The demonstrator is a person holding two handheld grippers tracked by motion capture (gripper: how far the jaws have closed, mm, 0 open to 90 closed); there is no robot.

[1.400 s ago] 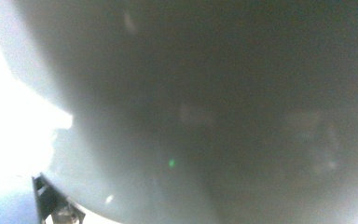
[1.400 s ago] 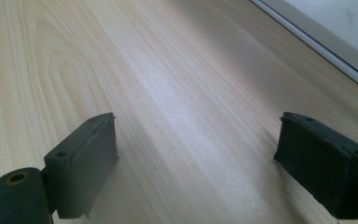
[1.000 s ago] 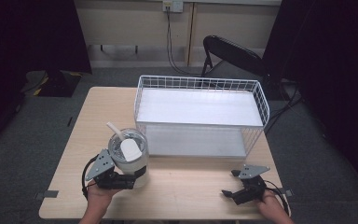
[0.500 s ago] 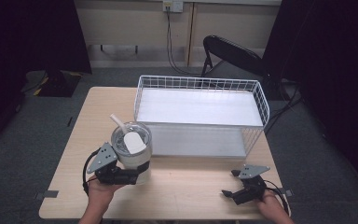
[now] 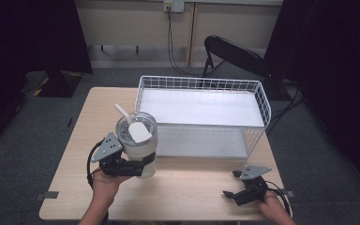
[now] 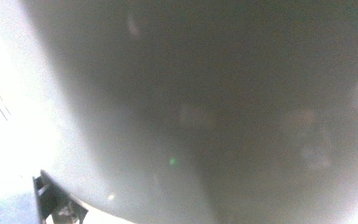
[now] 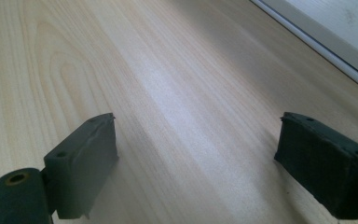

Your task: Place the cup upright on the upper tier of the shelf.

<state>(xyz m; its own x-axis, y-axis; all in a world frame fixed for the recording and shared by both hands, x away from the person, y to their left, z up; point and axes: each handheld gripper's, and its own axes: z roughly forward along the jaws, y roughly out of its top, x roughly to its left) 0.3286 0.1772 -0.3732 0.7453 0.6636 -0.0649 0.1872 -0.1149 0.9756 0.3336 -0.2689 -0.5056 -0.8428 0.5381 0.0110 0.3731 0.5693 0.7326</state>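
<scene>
Translucent plastic is what we hold: a tall white tumbler with a clear lid and a white straw is pinched low on its body by the jaws of the left gripper, just in front of the white wire basket. We judge the low grip keeps the lid and straw free, and the tumbler upright, for passing over the basket wall. In the left gripper view its pale wall is pressed close to the camera. Our right gripper rests on the light wooden desk, jaws spread and holding nothing, well apart from the tumbler.
</scene>
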